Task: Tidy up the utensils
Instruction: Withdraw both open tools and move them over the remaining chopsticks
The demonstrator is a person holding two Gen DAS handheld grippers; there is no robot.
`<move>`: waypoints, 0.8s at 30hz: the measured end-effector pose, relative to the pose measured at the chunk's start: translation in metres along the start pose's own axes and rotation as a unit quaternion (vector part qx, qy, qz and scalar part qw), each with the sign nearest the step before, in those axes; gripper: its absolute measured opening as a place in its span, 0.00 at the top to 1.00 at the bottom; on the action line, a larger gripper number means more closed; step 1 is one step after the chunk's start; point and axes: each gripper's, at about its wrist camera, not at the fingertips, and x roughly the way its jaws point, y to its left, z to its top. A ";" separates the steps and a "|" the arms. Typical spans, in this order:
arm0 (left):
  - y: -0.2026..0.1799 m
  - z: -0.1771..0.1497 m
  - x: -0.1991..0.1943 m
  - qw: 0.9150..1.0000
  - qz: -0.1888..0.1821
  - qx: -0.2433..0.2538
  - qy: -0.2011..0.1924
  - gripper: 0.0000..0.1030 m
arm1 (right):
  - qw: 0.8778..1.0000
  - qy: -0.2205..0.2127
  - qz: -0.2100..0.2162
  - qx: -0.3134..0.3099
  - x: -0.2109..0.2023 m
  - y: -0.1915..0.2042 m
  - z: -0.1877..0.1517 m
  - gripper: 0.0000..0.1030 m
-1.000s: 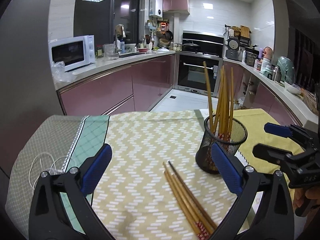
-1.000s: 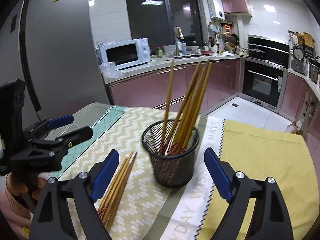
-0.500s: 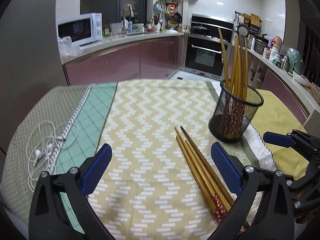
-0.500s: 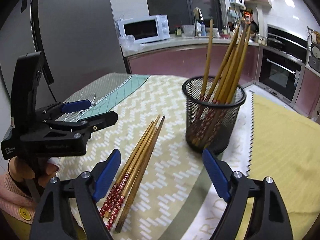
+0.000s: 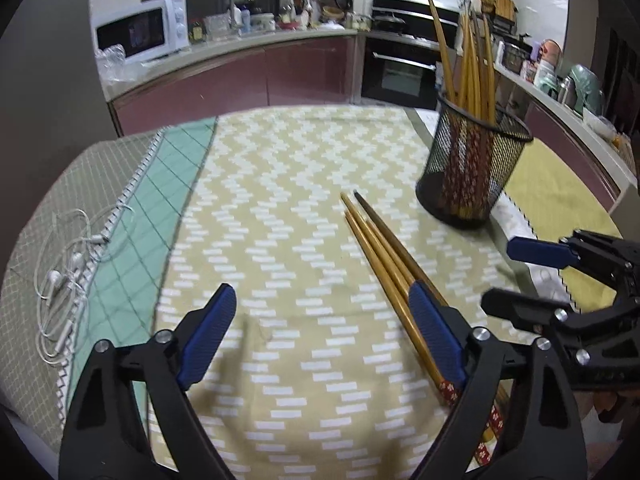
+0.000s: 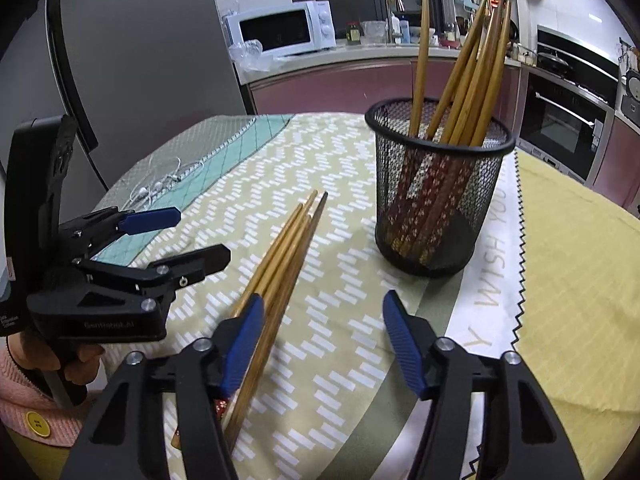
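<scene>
A bundle of wooden chopsticks (image 5: 382,254) with red patterned ends lies on the yellow chevron cloth; it also shows in the right wrist view (image 6: 282,258). A black mesh holder (image 5: 472,168) stands upright with several chopsticks in it, also seen in the right wrist view (image 6: 436,188). My left gripper (image 5: 322,334) is open low over the cloth, its right finger over the bundle. My right gripper (image 6: 324,342) is open and empty, its left finger over the bundle's near end. Each gripper shows in the other's view: right (image 5: 532,276), left (image 6: 176,236).
White earphones (image 5: 64,276) lie on the green-grey cloth at the left. A yellow mat (image 6: 576,264) covers the table's right side. Kitchen counters with a microwave (image 5: 142,30) and an oven (image 5: 396,68) stand beyond the table.
Both grippers have dropped lower and closer to the loose chopsticks on the cloth. The holder and chopsticks have not moved.
</scene>
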 end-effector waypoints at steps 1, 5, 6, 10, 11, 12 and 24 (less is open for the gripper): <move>-0.001 -0.001 0.004 1.000 0.000 0.004 0.007 0.21 | 1.000 0.006 -0.001 0.000 0.003 0.001 0.000 0.49; -0.007 -0.005 0.011 1.000 -0.005 0.015 0.020 0.23 | 1.000 0.017 0.004 -0.007 0.009 0.005 0.001 0.53; -0.008 -0.006 0.012 1.000 -0.006 0.017 0.022 0.23 | 1.000 0.019 0.006 -0.011 0.010 0.007 0.001 0.54; -0.011 -0.007 0.016 0.999 -0.008 0.022 0.028 0.26 | 0.999 0.029 0.009 -0.025 0.016 0.015 0.004 0.58; -0.010 -0.007 0.017 0.999 -0.007 0.023 0.030 0.27 | 0.999 0.033 0.009 -0.027 0.019 0.016 0.004 0.60; -0.009 -0.007 0.017 0.999 -0.007 0.022 0.031 0.27 | 0.999 0.038 0.007 -0.030 0.022 0.017 0.005 0.60; -0.007 -0.005 0.020 0.999 -0.032 0.025 0.037 0.27 | 0.998 0.053 -0.003 -0.029 0.026 0.012 0.010 0.63</move>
